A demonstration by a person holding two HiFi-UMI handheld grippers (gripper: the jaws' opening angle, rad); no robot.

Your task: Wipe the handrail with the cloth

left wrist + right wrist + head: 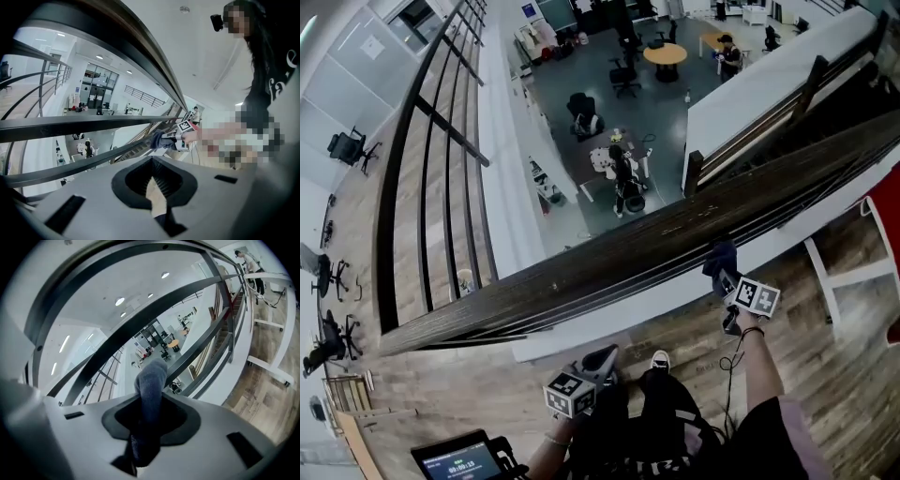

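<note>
The dark wooden handrail [609, 258] runs diagonally from lower left to upper right across the head view. My right gripper [729, 281] is shut on a dark blue cloth [721, 257], whose tip sits at the rail's near edge; I cannot tell whether it touches. In the right gripper view the cloth [151, 380] sticks up out of the jaws [145, 427], below the handrail [84, 275]. My left gripper [602, 360] hangs low near the person's knees, away from the rail, jaws together and holding nothing. From the left gripper [157, 197] view, the cloth [159, 139] shows under the handrail [140, 51].
Thin dark metal bars [93, 124] run under the handrail above a white ledge [675, 295]. Beyond is a drop to a lower floor with desks, chairs and people [623, 173]. A small screen [455, 461] sits at bottom left, a white frame [844, 277] at right.
</note>
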